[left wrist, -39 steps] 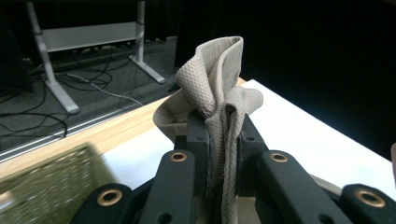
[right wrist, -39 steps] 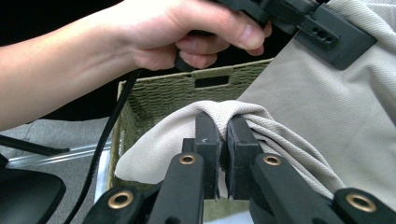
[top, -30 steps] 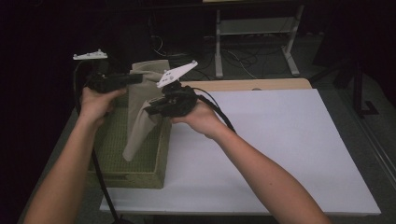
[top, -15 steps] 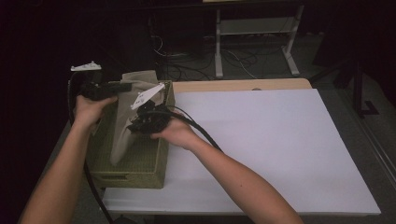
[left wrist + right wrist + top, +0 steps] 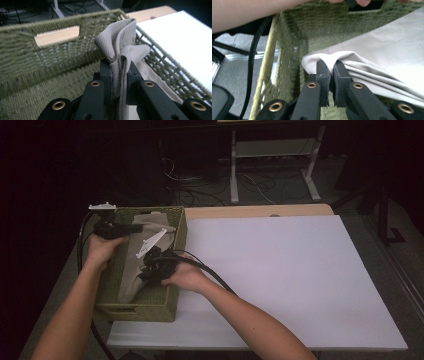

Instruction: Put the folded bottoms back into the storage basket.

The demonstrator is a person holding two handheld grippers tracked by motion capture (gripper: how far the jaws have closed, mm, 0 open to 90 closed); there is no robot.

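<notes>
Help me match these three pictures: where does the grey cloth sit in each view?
High view: the grey cloth lies inside the green woven basket, at left.
Left gripper view: centre, bunched up between the black tongs.
Right gripper view: centre to right, its edge pinched in the tongs.
Shared landmark: the basket's woven wall.

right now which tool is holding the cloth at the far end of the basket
The left tool. It pinches the beige cloth by the green basket's far wall, while the right tool grips it nearer the person.
</notes>
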